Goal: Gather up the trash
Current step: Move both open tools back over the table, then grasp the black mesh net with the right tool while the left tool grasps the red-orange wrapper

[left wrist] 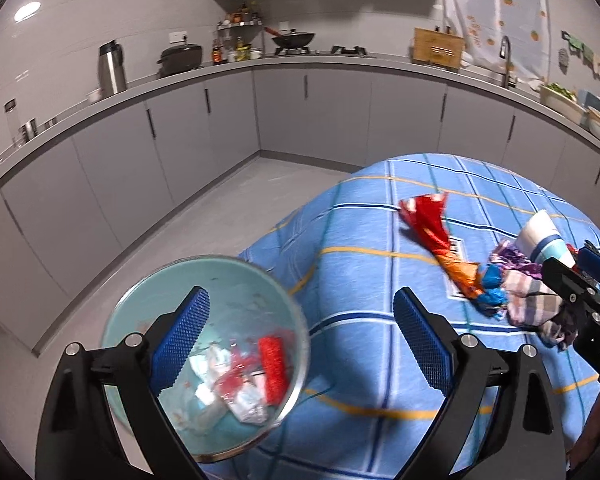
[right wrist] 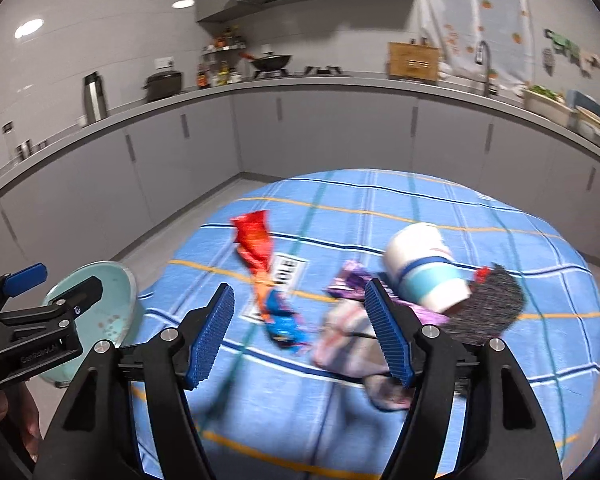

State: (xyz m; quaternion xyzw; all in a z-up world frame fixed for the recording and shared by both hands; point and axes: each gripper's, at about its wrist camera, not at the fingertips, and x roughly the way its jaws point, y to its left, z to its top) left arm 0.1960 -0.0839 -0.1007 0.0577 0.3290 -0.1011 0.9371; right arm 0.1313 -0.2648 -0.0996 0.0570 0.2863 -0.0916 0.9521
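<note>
Red-orange wrapper (right wrist: 256,248), tipped paper cup (right wrist: 424,276), crumpled wrappers on cloth, scraps in teal bin (left wrist: 140,312)

Near part of counter (right wrist: 340,432), under blue checked cloth, lying bare: open way in for right hand-held gripper (right wrist: 300,336). Beyond it, litter crowding middle: red wrapper (right wrist: 254,240), blue wrapper (right wrist: 284,324), purple wrapper (right wrist: 350,280), crumpled cloth (right wrist: 344,340), paper cup (right wrist: 424,268) lying on side, dark scrubber (right wrist: 488,308) touching cup. Far strip of cloth staying free. Bin (left wrist: 204,320) sitting off counter's left edge, mouth unblocked beneath left hand-held gripper (left wrist: 300,340); floor (left wrist: 204,216) beyond lying open.
</note>
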